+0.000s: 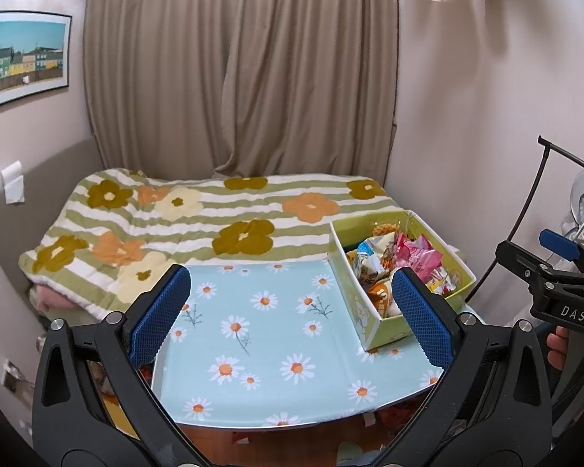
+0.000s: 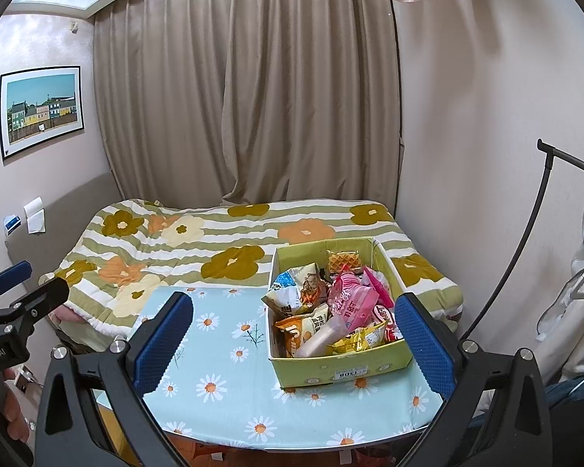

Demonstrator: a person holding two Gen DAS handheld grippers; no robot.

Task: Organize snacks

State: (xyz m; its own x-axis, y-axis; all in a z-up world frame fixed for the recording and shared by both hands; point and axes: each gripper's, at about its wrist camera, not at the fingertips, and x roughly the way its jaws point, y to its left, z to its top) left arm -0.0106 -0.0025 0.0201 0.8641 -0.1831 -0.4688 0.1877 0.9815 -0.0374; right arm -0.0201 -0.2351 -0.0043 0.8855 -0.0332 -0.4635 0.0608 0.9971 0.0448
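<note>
A yellow-green cardboard box (image 2: 331,369) stands on the right side of a small table with a daisy-print cloth (image 2: 222,354). Several snack packets (image 2: 346,303) fill it, among them pink, orange and blue-white bags and a waffle pack (image 2: 344,261). In the left wrist view the same box (image 1: 364,311) sits at the right, with packets (image 1: 401,260) heaped inside. My left gripper (image 1: 292,311) hangs open above the table's near side, nothing between its blue pads. My right gripper (image 2: 294,344) is open too, its right pad (image 2: 424,342) near the box's front right corner.
A bed with a flowered, striped quilt (image 2: 214,249) lies right behind the table, with curtains (image 2: 253,97) beyond. A black stand (image 2: 525,233) and hanging clothes are at the right wall. Litter lies on the floor below the table's front edge (image 1: 253,428).
</note>
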